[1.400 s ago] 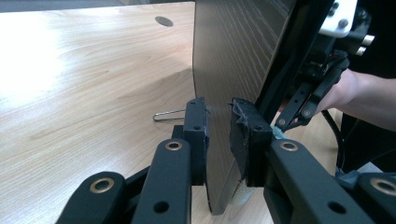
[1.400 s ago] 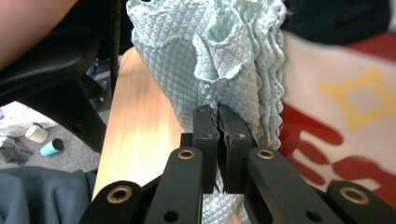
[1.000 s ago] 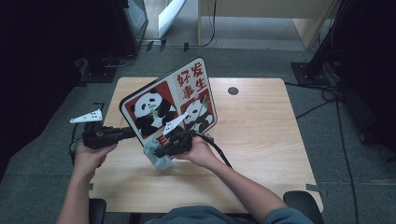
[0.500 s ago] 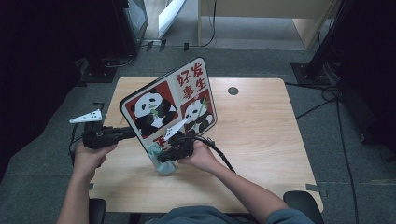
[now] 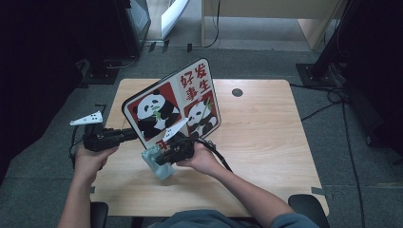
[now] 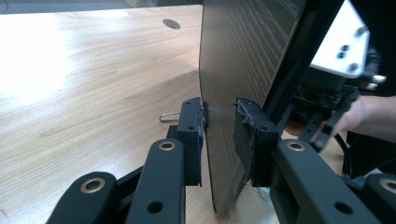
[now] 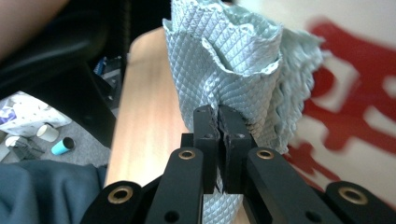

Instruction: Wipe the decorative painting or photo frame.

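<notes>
Pale-blue quilted cloth, soft and light, bunches in our right tool, clenched on its fold. Our left tool clamps the stiff, slick panda board's lower edge, upright near the counter's front-left; grip low, press gently.

The right gripper has its two black jaws pressed together on a fold of a pale blue-green quilted cloth, which rises crumpled above them. Just beside the cloth, to the right, stands a white board with red markings, blurred; the cloth's ragged edge lies against it. Left of the cloth runs a strip of the light wooden surface. Farther left, on grey floor, lie small cups and a patterned bag.
</notes>
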